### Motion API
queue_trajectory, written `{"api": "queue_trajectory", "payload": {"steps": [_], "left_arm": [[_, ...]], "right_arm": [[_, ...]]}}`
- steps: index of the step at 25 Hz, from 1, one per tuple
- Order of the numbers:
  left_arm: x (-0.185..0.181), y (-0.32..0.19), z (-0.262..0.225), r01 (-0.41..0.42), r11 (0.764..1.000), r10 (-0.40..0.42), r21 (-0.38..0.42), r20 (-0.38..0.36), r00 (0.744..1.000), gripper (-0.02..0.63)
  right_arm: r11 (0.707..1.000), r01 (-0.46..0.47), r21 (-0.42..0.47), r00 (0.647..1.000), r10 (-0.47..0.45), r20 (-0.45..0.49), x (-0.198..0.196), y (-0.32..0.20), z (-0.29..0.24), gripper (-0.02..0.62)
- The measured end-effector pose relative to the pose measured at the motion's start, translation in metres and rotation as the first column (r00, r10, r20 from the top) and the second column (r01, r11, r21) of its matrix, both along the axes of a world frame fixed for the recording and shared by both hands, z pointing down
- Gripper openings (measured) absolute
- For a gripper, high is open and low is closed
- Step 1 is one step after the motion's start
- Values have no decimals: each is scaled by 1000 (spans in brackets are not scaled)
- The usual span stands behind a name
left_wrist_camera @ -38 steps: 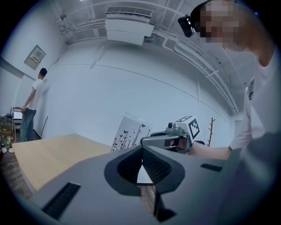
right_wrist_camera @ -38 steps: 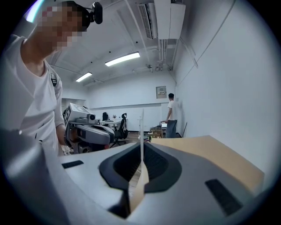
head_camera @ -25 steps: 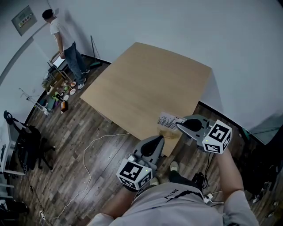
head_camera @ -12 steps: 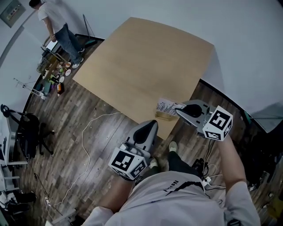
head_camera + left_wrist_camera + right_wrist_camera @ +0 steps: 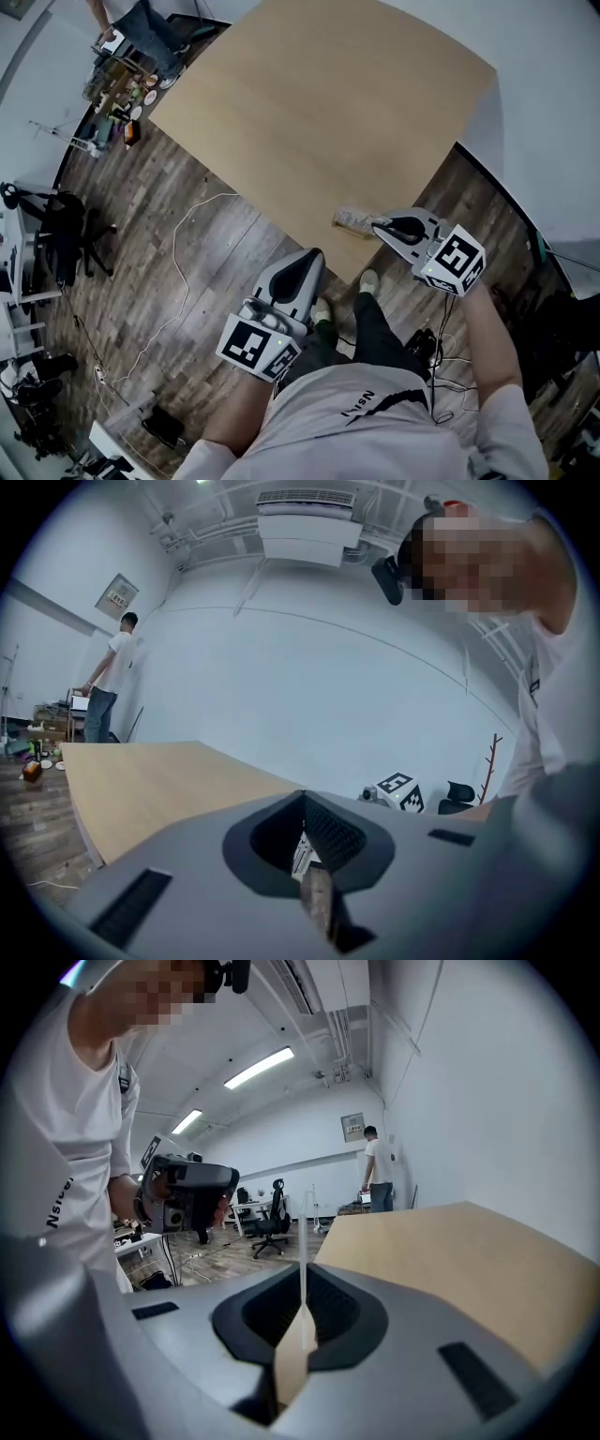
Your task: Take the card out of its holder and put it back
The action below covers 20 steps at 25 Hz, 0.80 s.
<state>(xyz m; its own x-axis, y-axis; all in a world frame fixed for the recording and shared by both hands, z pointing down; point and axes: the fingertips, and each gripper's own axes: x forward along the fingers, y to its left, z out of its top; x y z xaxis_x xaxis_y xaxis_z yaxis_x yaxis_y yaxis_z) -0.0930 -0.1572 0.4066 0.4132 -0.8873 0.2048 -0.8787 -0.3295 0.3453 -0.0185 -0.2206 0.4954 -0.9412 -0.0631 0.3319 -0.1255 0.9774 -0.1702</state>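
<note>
A white printed card [image 5: 349, 217] stands at the near edge of the light wooden table [image 5: 319, 112]. My right gripper [image 5: 378, 225] is shut on it. In the right gripper view the card [image 5: 303, 1241] shows edge-on as a thin white line rising between the closed jaws. A tan wooden holder [image 5: 362, 234] sits at the card's foot; I cannot tell whether the card is in its slot. My left gripper [image 5: 302, 270] hangs over the floor just off the table's corner, shut and holding nothing. Through its narrow slit the card [image 5: 300, 853] is glimpsed.
A person [image 5: 108, 682] stands at the far wall beside a cluttered shelf [image 5: 117, 89]. A black office chair [image 5: 56, 262] and a white cable [image 5: 178, 281] are on the wood floor to the left. The white wall runs behind the table.
The left gripper has drawn back and left, away from the table's corner. The right gripper still holds the card at the near edge. The head view has tilted.
</note>
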Motion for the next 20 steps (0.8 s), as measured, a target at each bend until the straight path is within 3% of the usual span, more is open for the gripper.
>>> {"api": "queue_trajectory", "payload": {"steps": [8, 20], "left_arm": [[-15, -7, 34, 42, 997, -41, -60, 20, 999, 12], [-11, -11, 56, 56, 992, -54, -115, 26, 998, 12]], "right_arm": [[997, -2, -73, 1000, 0, -25, -16, -13, 63, 26], [994, -1, -111, 1000, -1, -22, -20, -16, 93, 26]]}}
